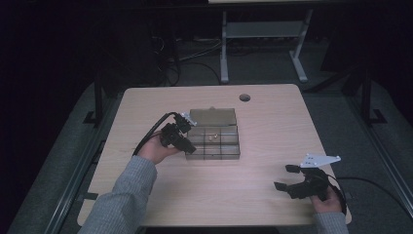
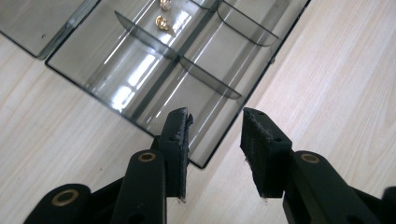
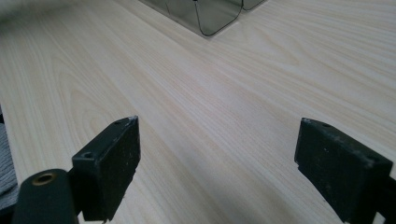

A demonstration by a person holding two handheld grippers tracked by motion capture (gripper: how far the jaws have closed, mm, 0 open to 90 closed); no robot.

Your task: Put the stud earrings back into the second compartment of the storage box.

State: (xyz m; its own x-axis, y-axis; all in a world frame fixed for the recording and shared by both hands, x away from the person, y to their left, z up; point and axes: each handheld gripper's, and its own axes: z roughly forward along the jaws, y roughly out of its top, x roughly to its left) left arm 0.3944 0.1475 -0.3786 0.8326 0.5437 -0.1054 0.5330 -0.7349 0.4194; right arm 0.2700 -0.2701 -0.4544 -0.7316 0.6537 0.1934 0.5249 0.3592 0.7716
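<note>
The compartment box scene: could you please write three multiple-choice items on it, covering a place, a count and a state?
1. Where is the left gripper?
A. at the compartment box's left edge
B. by the table's round hole
C. off the table

2. How many small gold pieces lie in the box?
A. none
B. two
C. six

3. How do the right gripper's jaws stand?
A. open, nothing between
B. shut on the lid
C. shut on a gold piece

Answers: 1 A, the high view shows it there; 2 B, the left gripper view shows two; 3 A, bare table shows between them.
</note>
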